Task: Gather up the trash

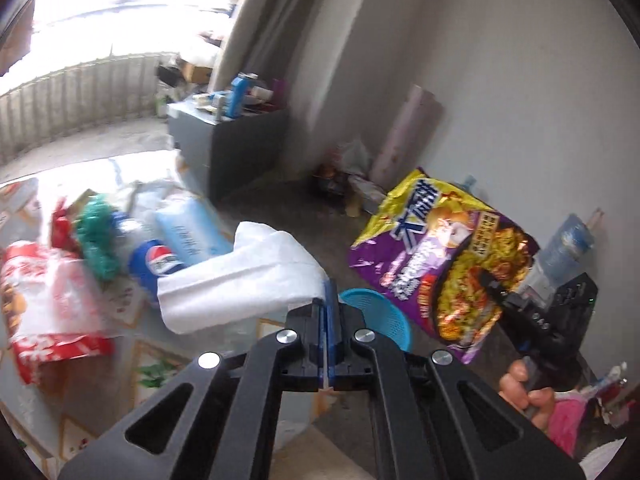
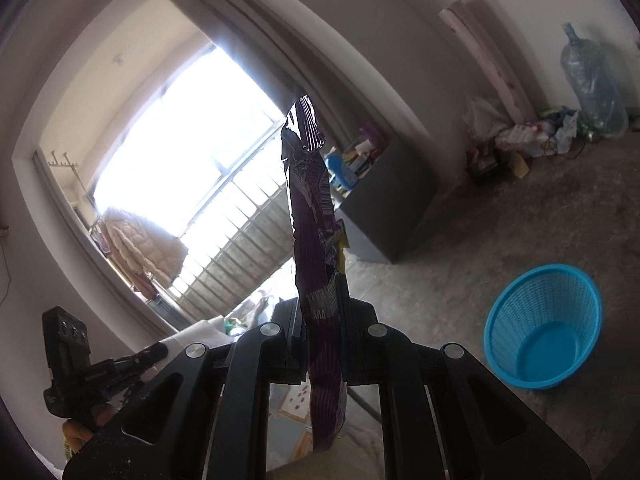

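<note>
Both tongs are loaded, the left gripper (image 1: 329, 312) clamped on a white tissue (image 1: 240, 276) and the right gripper (image 2: 320, 320) on a purple noodle wrapper (image 2: 316, 216), yet the blue basket (image 2: 520, 360) on the floor is empty and more litter (image 1: 56, 284) waits on the tabletop

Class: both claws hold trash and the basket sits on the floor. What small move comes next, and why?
Probably carry the right claw, shut on the purple noodle wrapper, over the empty blue basket; the left claw grips the white tissue and can follow.
</note>
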Demonstrator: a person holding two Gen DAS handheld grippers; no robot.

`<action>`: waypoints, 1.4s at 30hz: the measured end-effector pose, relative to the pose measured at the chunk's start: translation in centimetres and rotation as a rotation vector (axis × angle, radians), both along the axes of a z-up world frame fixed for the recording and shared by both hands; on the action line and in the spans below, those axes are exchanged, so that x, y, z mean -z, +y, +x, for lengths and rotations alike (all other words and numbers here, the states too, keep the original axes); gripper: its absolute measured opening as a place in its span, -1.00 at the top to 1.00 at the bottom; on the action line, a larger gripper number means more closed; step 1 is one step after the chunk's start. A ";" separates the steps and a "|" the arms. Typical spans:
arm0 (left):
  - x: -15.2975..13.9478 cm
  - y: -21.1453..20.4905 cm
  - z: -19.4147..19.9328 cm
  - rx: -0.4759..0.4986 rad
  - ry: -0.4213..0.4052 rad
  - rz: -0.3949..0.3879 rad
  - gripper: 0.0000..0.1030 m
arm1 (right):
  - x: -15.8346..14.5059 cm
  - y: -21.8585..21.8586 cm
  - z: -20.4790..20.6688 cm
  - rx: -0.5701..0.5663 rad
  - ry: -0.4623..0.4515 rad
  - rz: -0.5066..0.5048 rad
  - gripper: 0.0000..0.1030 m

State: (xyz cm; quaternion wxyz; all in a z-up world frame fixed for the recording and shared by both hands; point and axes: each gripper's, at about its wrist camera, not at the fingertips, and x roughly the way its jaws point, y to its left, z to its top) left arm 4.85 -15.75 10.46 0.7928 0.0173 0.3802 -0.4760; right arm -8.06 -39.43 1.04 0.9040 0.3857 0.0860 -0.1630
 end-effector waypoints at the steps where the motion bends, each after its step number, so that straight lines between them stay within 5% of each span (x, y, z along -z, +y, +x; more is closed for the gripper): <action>1: 0.1 -2.2 0.0 0.054 0.030 -0.001 0.99 | 0.1 -0.4 -0.6 0.038 0.022 -0.001 0.81; 6: 3.8 -15.2 1.3 0.270 0.201 0.105 0.99 | 2.3 -2.6 -2.1 0.200 0.171 0.049 0.81; 13: 13.0 -29.9 1.8 0.377 0.250 0.372 0.98 | 9.6 -7.5 -1.2 0.316 0.408 0.227 0.81; 18: 19.9 -36.0 1.7 0.394 0.214 0.503 0.96 | 15.1 -11.9 -0.5 0.353 0.414 0.422 0.80; 21: 23.6 -38.7 2.2 0.431 0.222 0.588 0.39 | 18.4 -14.5 0.6 0.381 0.473 0.494 0.74; 24: 25.8 -40.1 2.8 0.412 0.158 0.656 0.17 | 21.1 -16.4 2.2 0.344 0.504 0.553 0.53; 26: 26.1 -40.0 3.3 0.390 0.168 0.651 0.12 | 22.6 -17.2 2.7 0.341 0.555 0.585 0.27; 36: 22.6 -38.7 4.1 0.446 0.177 0.513 0.09 | 21.0 -16.8 2.3 0.381 0.557 0.566 0.14; 39: 22.8 -39.6 4.0 0.488 0.265 0.483 0.06 | 20.5 -17.0 1.8 0.392 0.552 0.554 0.14; 42: 24.4 -41.0 4.6 0.463 0.426 0.476 -0.24 | 20.1 -17.0 1.0 0.408 0.542 0.565 0.13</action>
